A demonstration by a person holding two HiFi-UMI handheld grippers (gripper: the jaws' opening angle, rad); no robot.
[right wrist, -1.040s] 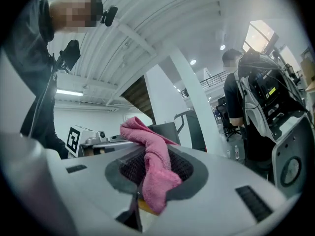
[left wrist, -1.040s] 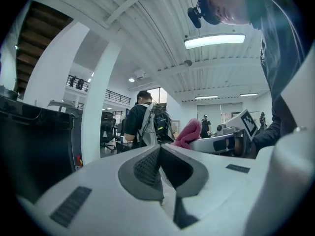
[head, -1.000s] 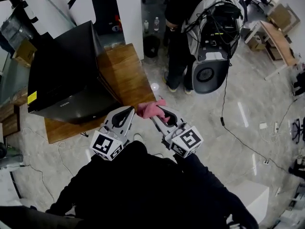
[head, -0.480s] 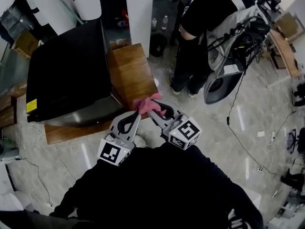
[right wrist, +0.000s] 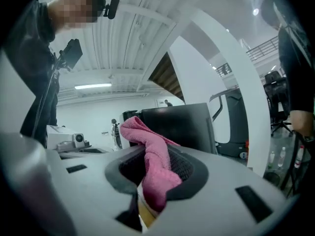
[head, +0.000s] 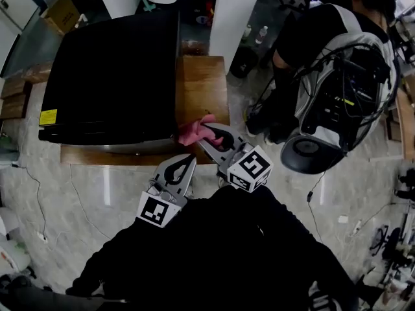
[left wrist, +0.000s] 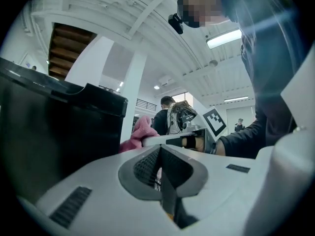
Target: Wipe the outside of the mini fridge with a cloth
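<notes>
1. Moved over the last second: cloth [head: 192, 133] and right gripper [head: 206, 133] brought off the near corner of the table [head: 202, 83] and up to the near right corner of the fridge [head: 110, 70]. Left gripper [head: 185, 164] kept low and behind them.
2. Fridge: black, leftmost in the head view, seated on the table. Long axis lying left to right. Yellow label [head: 47, 116] at its near left edge. Top and near face both exposed, neither yet crossed by the cloth as judged from where the cloth lies.
3. Left gripper: jaws pressed together with nothing between them in its own view [left wrist: 160, 159]. Pointed up past the fridge wall [left wrist: 49, 132], clear of it and idle.
4. Cloth: pink, bunched, pinched at one end. Free end lying against or just beside the fridge corner; contact not resolvable. Seen from the left gripper view [left wrist: 139, 132] as a lump at the fridge's edge.
5. Right gripper: clamped on the cloth, with a fold hanging down between the pads in its own view [right wrist: 152, 173]. Fridge [right wrist: 177, 124] dead ahead of it.
6. Key relation: fridge lying to the left of and beyond the cloth, so a wipe would likely run leftward along the long axis. Right gripper far the nearer of the two.
7. Table: wooden, bare strip showing right of the fridge.
8. Person [head: 305, 50] standing well right, wearing a backpack rig [head: 337, 96]. Apart from the work.
</notes>
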